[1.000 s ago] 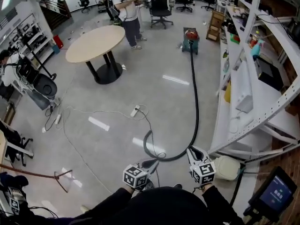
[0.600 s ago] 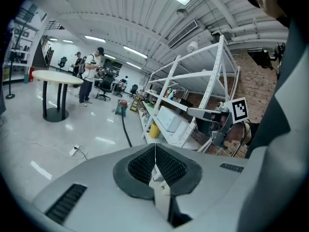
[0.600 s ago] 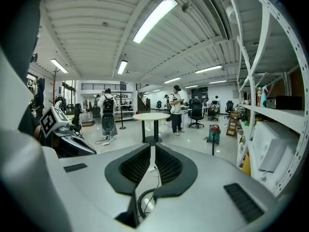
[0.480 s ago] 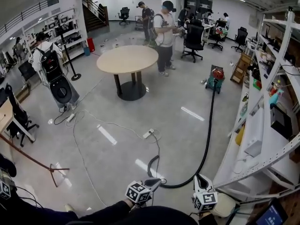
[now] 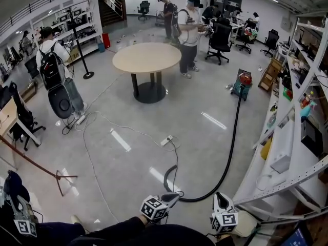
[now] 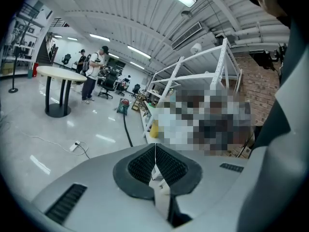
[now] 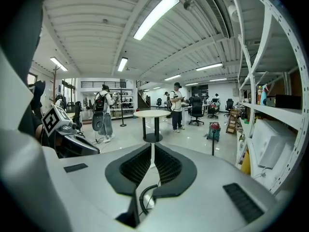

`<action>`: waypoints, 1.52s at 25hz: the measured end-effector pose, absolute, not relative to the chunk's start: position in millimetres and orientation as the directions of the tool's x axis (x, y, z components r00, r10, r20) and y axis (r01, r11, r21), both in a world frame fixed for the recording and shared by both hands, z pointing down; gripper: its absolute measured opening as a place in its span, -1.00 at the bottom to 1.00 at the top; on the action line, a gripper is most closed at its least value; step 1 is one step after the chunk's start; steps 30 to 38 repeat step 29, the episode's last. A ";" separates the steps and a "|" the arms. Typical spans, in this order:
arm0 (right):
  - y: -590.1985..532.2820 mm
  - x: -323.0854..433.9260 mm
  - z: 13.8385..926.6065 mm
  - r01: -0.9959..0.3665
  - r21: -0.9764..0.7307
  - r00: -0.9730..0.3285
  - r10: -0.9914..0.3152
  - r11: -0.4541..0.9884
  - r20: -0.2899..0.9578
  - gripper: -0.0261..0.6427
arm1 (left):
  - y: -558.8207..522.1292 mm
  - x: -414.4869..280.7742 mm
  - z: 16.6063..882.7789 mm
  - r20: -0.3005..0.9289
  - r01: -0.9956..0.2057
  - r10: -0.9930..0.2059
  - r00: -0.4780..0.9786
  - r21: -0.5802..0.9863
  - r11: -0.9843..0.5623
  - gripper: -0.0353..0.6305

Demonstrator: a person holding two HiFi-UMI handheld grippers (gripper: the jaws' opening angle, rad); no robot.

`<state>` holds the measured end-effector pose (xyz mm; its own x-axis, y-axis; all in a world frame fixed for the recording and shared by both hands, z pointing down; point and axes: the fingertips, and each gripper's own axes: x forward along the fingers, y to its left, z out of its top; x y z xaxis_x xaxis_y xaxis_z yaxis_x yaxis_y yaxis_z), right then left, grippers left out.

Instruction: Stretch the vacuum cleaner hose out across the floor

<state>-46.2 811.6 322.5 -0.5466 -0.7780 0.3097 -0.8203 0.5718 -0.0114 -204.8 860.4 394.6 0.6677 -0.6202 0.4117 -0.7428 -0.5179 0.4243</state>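
The left gripper [image 5: 171, 199] is low at the near edge of the floor [image 5: 128, 168]. Its jaws are pressed together with nothing between them, and their tips are just beside the free end of the hose [image 5: 231, 137]. The black hose lies on the floor. It curls in a hooked loop just ahead of both grippers, then runs nearly straight along the shelving [image 5: 287, 178] to the vacuum cleaner [image 5: 242, 83] far off at the right. The right gripper [image 5: 220, 198] sits beside the bend, jaws likewise together and gripping nothing.

The long run looks laid out and only the near loop is left to undo, so this seems a pause between grips. The next move likely calls for parting one set of jaws, lowering them onto the hose near its free end and clamping. That gripper can then draw the end away from the cleaner until the loop opens, keeping clear of the white cable [image 5: 177, 160] and power strip [image 5: 166, 140] lying by the loop.
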 end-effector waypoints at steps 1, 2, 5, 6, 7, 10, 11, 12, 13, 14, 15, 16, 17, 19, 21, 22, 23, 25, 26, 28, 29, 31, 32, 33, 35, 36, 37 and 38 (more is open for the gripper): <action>812.5 -46.9 323.2 -0.821 -0.012 -0.546 -0.778 0.572 0.311 -0.83 | 861.4 -205.0 394.8 0.412 -0.741 -0.618 0.670 0.425 -0.520 -0.83; 813.2 -47.8 323.7 -0.820 -0.013 -0.546 -0.777 0.572 0.313 -0.83 | 862.2 -205.5 394.6 0.412 -0.740 -0.616 0.671 0.425 -0.522 -0.83; 815.4 -51.6 325.4 -0.824 -0.011 -0.540 -0.780 0.566 0.317 -0.85 | 864.3 -210.7 395.9 0.413 -0.739 -0.614 0.673 0.426 -0.522 -0.83; 816.0 -53.3 326.1 -0.827 -0.012 -0.537 -0.782 0.563 0.317 -0.86 | 864.6 -213.4 396.3 0.412 -0.739 -0.616 0.672 0.429 -0.520 -0.83; 816.7 -55.0 326.9 -0.829 -0.014 -0.534 -0.784 0.559 0.318 -0.86 | 864.9 -216.3 396.7 0.411 -0.740 -0.617 0.671 0.430 -0.517 -0.83; 816.8 -58.9 329.2 -0.832 -0.015 -0.529 -0.785 0.554 0.322 -0.87 | 864.3 -221.6 400.2 0.412 -0.741 -0.619 0.669 0.436 -0.510 -0.83; 816.5 -59.7 330.4 -0.832 -0.014 -0.529 -0.785 0.555 0.324 -0.87 | 863.8 -222.2 402.2 0.413 -0.741 -0.618 0.669 0.439 -0.508 -0.83; 816.6 -60.5 332.3 -0.831 -0.014 -0.529 -0.783 0.556 0.327 -0.87 | 863.8 -223.0 404.4 0.415 -0.741 -0.617 0.669 0.441 -0.506 -0.83; 817.4 -61.8 334.6 -0.831 -0.016 -0.529 -0.782 0.556 0.330 -0.87 | 864.6 -224.6 406.5 0.418 -0.742 -0.616 0.668 0.443 -0.504 -0.83; 818.7 -64.0 336.3 -0.831 -0.019 -0.529 -0.780 0.556 0.335 -0.87 | 865.9 -226.9 408.4 0.422 -0.743 -0.614 0.667 0.444 -0.501 -0.83; 820.2 -66.7 336.6 -0.832 -0.023 -0.528 -0.778 0.554 0.339 -0.87 | 867.5 -229.7 409.8 0.424 -0.743 -0.613 0.666 0.445 -0.499 -0.83; 821.4 -69.5 335.2 -0.833 -0.025 -0.527 -0.779 0.553 0.342 -0.87 | 868.6 -232.2 410.4 0.425 -0.743 -0.613 0.666 0.446 -0.498 -0.83; 821.9 -71.9 332.8 -0.834 -0.024 -0.525 -0.780 0.551 0.342 -0.87 | 869.0 -234.2 410.1 0.423 -0.743 -0.614 0.666 0.445 -0.500 -0.83; 820.6 -75.9 328.5 -0.834 -0.014 -0.523 -0.782 0.552 0.341 -0.87 | 867.2 -236.9 407.1 0.414 -0.742 -0.619 0.667 0.442 -0.504 -0.83; 820.0 -77.7 332.1 -0.830 -0.002 -0.525 -0.780 0.557 0.341 -0.87 | 866.2 -238.7 405.3 0.410 -0.741 -0.620 0.669 0.439 -0.509 -0.83; 820.1 -79.3 334.8 -0.829 -0.001 -0.526 -0.779 0.559 0.341 -0.87 | 865.9 -239.7 404.8 0.409 -0.739 -0.619 0.670 0.438 -0.512 -0.83; 820.0 -81.8 336.3 -0.828 -0.003 -0.527 -0.778 0.560 0.342 -0.87 | 865.3 -241.3 403.8 0.408 -0.738 -0.618 0.672 0.436 -0.514 -0.83; 820.7 -88.5 336.4 -0.829 -0.015 -0.529 -0.774 0.559 0.347 -0.87 | 864.6 -246.0 402.9 0.410 -0.739 -0.618 0.670 0.437 -0.512 -0.83; 821.6 -91.7 335.5 -0.829 -0.021 -0.530 -0.772 0.559 0.351 -0.87 | 865.1 -248.5 404.1 0.414 -0.741 -0.618 0.669 0.440 -0.507 -0.83; 823.2 -95.8 335.2 -0.825 -0.021 -0.533 -0.767 0.564 0.357 -0.87 | 866.3 -252.2 407.7 0.421 -0.744 -0.617 0.665 0.447 -0.496 -0.83; 823.8 -97.1 335.7 -0.823 -0.018 -0.535 -0.764 0.568 0.359 -0.87 | 866.6 -253.7 409.6 0.425 -0.746 -0.616 0.663 0.451 -0.491 -0.83; 823.8 -97.1 335.7 -0.823 -0.018 -0.535 -0.764 0.568 0.359 -0.87 | 866.6 -253.7 409.6 0.425 -0.746 -0.616 0.663 0.451 -0.491 -0.83; 823.8 -97.1 335.7 -0.823 -0.018 -0.535 -0.764 0.568 0.359 -0.87 | 866.6 -253.7 409.6 0.425 -0.746 -0.616 0.663 0.451 -0.491 -0.83; 823.8 -97.1 335.7 -0.823 -0.018 -0.535 -0.764 0.568 0.359 -0.87 | 866.6 -253.7 409.6 0.425 -0.746 -0.616 0.663 0.451 -0.491 -0.83; 823.8 -97.1 335.7 -0.823 -0.018 -0.535 -0.764 0.568 0.359 -0.87 | 866.6 -253.7 409.6 0.425 -0.746 -0.616 0.663 0.451 -0.491 -0.83; 823.8 -97.1 335.7 -0.823 -0.018 -0.535 -0.764 0.568 0.359 -0.87 | 866.6 -253.7 409.6 0.425 -0.746 -0.616 0.663 0.451 -0.491 -0.83; 823.8 -97.1 335.7 -0.823 -0.018 -0.535 -0.764 0.568 0.359 -0.87 | 866.6 -253.7 409.6 0.425 -0.746 -0.616 0.663 0.451 -0.491 -0.83; 823.8 -97.1 335.7 -0.823 -0.018 -0.535 -0.764 0.568 0.359 -0.87 | 866.6 -253.7 409.6 0.425 -0.746 -0.616 0.663 0.451 -0.491 -0.83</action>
